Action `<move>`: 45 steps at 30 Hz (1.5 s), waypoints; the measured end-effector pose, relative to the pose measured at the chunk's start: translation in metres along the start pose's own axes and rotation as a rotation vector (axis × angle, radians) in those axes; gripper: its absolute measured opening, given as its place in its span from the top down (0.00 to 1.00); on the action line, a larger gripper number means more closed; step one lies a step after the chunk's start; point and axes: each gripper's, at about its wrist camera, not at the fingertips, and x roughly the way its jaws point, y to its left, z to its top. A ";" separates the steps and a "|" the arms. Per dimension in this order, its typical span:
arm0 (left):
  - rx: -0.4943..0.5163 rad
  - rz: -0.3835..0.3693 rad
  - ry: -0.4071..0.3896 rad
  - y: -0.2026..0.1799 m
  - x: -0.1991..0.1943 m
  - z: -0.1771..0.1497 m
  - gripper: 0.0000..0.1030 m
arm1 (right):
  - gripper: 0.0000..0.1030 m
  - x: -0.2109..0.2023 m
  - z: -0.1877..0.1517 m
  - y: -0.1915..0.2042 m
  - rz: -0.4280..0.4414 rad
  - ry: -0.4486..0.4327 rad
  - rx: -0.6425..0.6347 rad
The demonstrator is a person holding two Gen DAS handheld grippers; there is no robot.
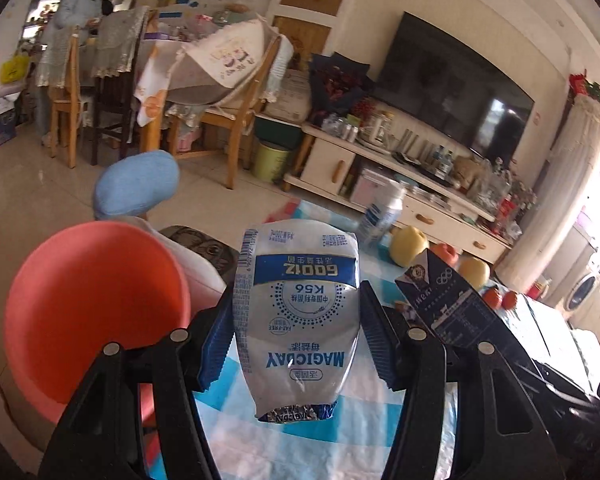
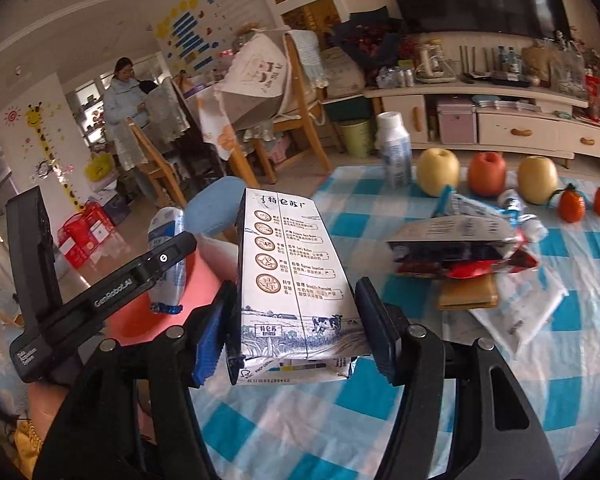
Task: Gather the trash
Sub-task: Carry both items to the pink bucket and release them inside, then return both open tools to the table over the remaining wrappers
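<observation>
My left gripper [image 1: 296, 328] is shut on a silver-and-blue MAGICDAY pouch [image 1: 298, 312], held upside down above the table's left edge, beside the orange bin [image 1: 92, 312]. In the right wrist view the same pouch [image 2: 168, 256] hangs from the left gripper over the bin [image 2: 140, 312]. My right gripper [image 2: 296, 316] is shut on a white milk carton [image 2: 292, 272] with cow artwork, held over the checked tablecloth [image 2: 380, 400]. The carton also shows in the left wrist view [image 1: 448, 304].
On the table: a white bottle [image 2: 396, 152], two yellow apples [image 2: 438, 170], a red apple [image 2: 487, 174], small oranges [image 2: 572, 204], a pile of flattened wrappers [image 2: 460, 240] and a plastic bag [image 2: 516, 316]. A blue stool [image 1: 136, 184] and chairs stand beyond.
</observation>
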 end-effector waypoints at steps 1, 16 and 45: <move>-0.018 0.037 -0.020 0.012 -0.003 0.004 0.42 | 0.40 0.010 0.002 0.013 0.024 0.010 -0.013; -0.378 0.437 0.018 0.184 -0.001 0.035 0.42 | 0.40 0.137 0.011 0.147 0.111 0.151 -0.201; -0.212 0.293 -0.062 0.117 0.020 0.020 0.14 | 0.14 0.090 -0.018 0.088 -0.068 0.072 -0.192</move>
